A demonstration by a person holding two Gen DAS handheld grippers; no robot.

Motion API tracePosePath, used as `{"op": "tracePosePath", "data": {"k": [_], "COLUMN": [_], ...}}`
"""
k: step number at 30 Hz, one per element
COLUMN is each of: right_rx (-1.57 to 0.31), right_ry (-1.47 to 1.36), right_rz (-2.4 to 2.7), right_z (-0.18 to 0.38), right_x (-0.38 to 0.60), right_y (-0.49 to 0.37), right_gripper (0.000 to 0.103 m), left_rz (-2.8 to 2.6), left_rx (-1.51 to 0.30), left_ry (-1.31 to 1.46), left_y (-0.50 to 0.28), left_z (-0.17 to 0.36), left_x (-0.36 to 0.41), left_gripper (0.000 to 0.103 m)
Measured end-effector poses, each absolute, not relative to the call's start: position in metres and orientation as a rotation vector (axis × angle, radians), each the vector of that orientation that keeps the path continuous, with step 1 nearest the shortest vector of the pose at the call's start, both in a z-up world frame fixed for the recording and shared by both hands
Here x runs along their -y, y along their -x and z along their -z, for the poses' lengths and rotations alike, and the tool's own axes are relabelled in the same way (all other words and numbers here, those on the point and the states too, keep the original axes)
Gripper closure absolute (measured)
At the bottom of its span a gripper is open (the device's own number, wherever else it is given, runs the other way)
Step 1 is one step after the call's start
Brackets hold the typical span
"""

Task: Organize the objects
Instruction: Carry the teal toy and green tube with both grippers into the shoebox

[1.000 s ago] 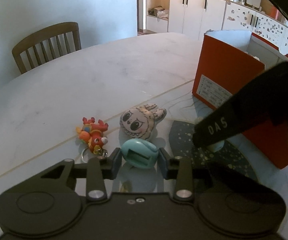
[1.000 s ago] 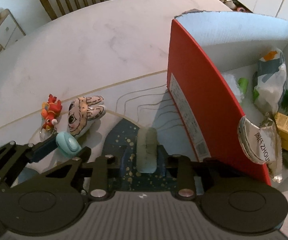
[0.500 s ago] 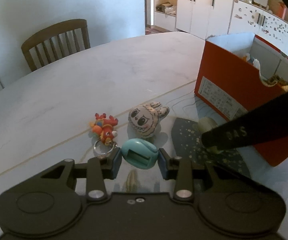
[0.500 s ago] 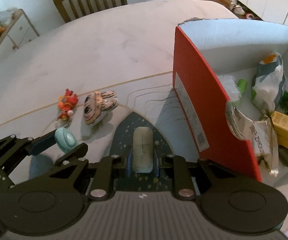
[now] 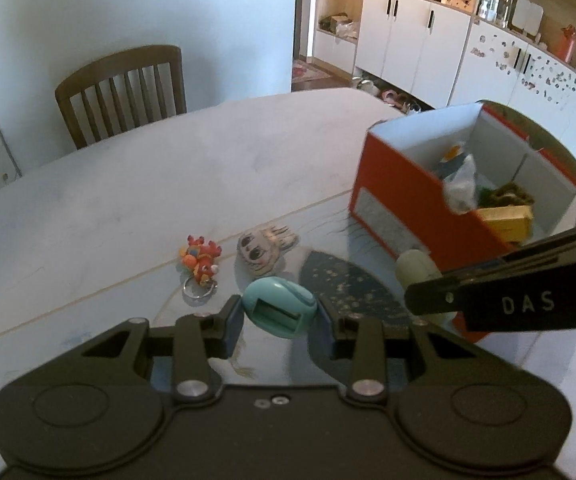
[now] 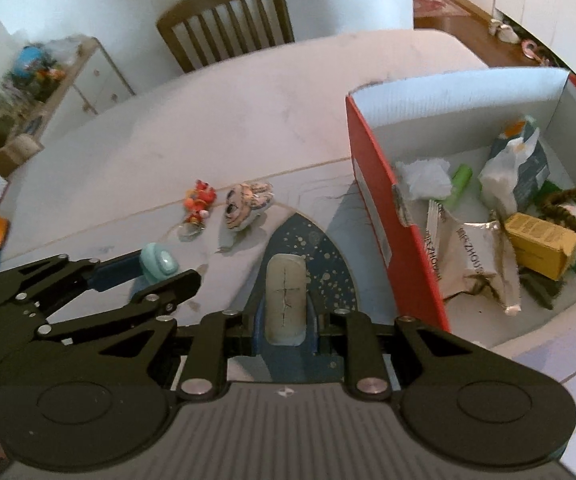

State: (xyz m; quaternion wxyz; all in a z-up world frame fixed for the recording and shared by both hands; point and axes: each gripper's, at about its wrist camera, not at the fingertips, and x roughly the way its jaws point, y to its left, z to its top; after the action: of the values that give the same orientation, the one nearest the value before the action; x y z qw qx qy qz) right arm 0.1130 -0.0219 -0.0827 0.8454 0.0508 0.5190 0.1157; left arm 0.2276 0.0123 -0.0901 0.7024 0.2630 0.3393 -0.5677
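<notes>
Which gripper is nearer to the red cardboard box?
Right. The right gripper, shut on a pale oblong object, is just beside the red cardboard box; the left gripper, holding a teal object, is farther away.

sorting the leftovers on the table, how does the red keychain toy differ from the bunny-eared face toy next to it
The red keychain toy is bright red-orange, spiky in outline, with a metal ring; the bunny-eared face toy is pale beige, rounded, with big drawn eyes and no visible ring. The keychain toy looks smaller. Both lie loose on the table, ungripped, outside the red box.

Red box (image 6: 371, 184), teal oval (image 5: 279, 307), speckled navy mat (image 6: 327, 248), yellow carton (image 6: 541, 245).
</notes>
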Motion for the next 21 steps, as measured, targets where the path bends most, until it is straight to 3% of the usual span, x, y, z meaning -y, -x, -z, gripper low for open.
{"op": "tracePosePath", "data": {"k": [21], "right_rx": [-0.978], "right_ry": [-0.122], "right_rz": [-0.353], "right_z": [0.029], "right_x": [0.122], "right_y": [-0.084], "right_gripper": [0.083], "left_rz": [1.276], "left_rx": [-0.762], "left_ry": [-0.586], "left_y": [-0.141], "left_z": [0.029], "left_x": [0.007], "left_gripper": [0.066]}}
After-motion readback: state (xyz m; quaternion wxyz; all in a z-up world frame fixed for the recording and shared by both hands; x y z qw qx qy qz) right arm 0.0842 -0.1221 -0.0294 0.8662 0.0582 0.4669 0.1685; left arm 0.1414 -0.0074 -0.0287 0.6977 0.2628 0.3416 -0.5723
